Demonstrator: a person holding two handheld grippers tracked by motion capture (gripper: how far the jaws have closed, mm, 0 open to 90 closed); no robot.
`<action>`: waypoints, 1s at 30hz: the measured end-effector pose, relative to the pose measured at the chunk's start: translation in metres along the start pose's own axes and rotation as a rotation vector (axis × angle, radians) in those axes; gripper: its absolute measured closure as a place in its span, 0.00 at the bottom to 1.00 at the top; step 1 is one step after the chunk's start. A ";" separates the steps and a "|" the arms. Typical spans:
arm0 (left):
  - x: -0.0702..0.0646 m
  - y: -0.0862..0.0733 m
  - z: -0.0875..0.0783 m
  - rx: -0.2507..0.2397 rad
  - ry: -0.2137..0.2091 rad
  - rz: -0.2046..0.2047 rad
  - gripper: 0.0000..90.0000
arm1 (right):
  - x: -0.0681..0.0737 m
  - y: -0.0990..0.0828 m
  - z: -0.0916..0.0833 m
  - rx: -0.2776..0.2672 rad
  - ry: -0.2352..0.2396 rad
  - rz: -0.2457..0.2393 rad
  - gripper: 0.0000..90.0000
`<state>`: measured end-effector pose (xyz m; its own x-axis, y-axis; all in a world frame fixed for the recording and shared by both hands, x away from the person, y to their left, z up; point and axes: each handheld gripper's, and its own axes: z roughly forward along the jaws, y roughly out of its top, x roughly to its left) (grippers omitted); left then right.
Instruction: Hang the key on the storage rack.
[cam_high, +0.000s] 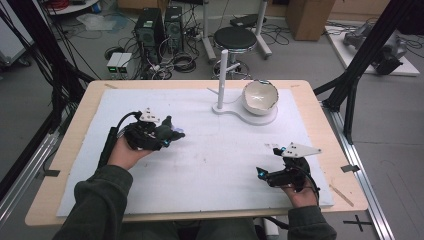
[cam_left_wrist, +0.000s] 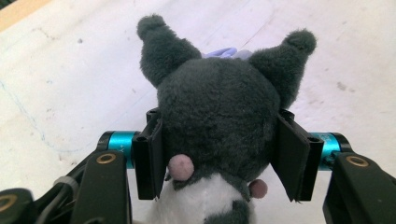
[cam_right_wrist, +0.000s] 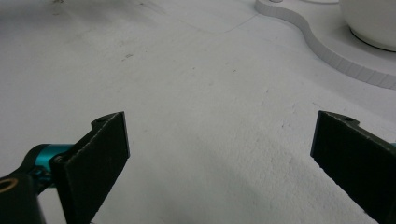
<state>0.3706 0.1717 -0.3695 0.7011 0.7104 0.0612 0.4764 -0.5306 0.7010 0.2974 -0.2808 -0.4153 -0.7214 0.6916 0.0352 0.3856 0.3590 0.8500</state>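
A dark grey plush toy (cam_left_wrist: 219, 107) with two pointed ears, pink spots and a white front sits between the jaws of my left gripper (cam_left_wrist: 219, 154), which is shut on its head. In the high view the same plush toy (cam_high: 167, 132) is held just above the white mat at the left by my left gripper (cam_high: 165, 135). My right gripper (cam_high: 264, 172) rests low over the mat at the front right; in the right gripper view it (cam_right_wrist: 219, 154) stands wide open with only bare mat between the jaws.
A white bowl (cam_high: 260, 96) sits on a white stand base (cam_high: 260, 117) with an upright white post (cam_high: 221, 80) at the back centre of the white mat (cam_high: 210, 160). The base edge (cam_right_wrist: 322, 46) and bowl (cam_right_wrist: 369, 23) lie ahead of the right gripper.
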 end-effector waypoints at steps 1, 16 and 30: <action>-0.001 0.000 -0.001 -0.009 -0.004 -0.002 0.47 | 0.000 0.000 0.000 0.001 -0.001 -0.001 0.04; -0.005 0.009 -0.012 -0.060 -0.051 -0.009 0.47 | 0.000 0.000 -0.001 -0.006 -0.004 -0.002 0.04; -0.005 0.017 -0.017 -0.105 -0.099 -0.041 0.47 | 0.000 0.000 -0.001 -0.006 -0.002 0.000 0.04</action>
<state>0.3657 0.1669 -0.3458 0.7336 0.6786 -0.0360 0.4514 -0.4470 0.7723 0.2970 -0.2816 -0.4145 -0.7203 0.6928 0.0338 0.3816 0.3552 0.8533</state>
